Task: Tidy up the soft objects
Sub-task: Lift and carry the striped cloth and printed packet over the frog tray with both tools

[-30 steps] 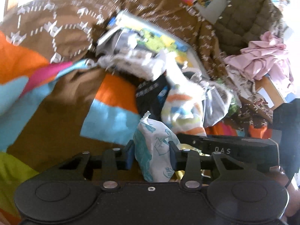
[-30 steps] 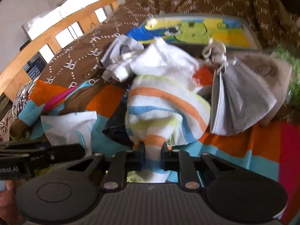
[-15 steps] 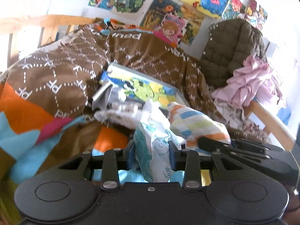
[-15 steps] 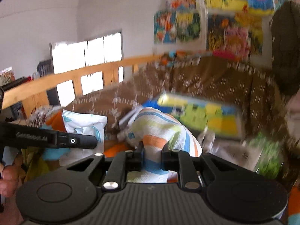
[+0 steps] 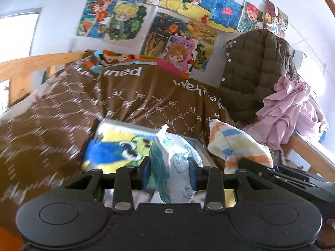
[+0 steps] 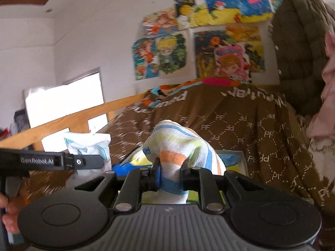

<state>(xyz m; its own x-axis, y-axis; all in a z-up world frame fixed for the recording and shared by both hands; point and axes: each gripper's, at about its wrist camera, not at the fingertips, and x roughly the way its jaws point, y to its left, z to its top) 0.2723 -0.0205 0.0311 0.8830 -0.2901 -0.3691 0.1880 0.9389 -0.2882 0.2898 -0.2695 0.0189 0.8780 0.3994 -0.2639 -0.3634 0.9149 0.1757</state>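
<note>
Between the left tool's [image 5: 170, 173] pads sits a clamped white-and-teal printed cloth [image 5: 174, 167]; the right tool [image 6: 169, 172] pinches a striped towel [image 6: 180, 146]. Both hang above the cartoon-print box [image 5: 117, 146] on the bed, neither yet placed.

Striped towel [image 5: 236, 146] right of the printed cloth [image 5: 173, 167]; picture box [image 5: 117, 146] behind both; blanket [image 5: 129, 104] beyond.

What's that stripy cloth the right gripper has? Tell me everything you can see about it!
The stripy cloth looks like soft, fluffy towelling, white with orange, blue and pale yellow-green stripes. It is bunched up, not folded. The right gripper pinches its lower part between both fingers, and the top puffs out above them. It is lifted off the brown blanket, touching only the gripper.
</note>
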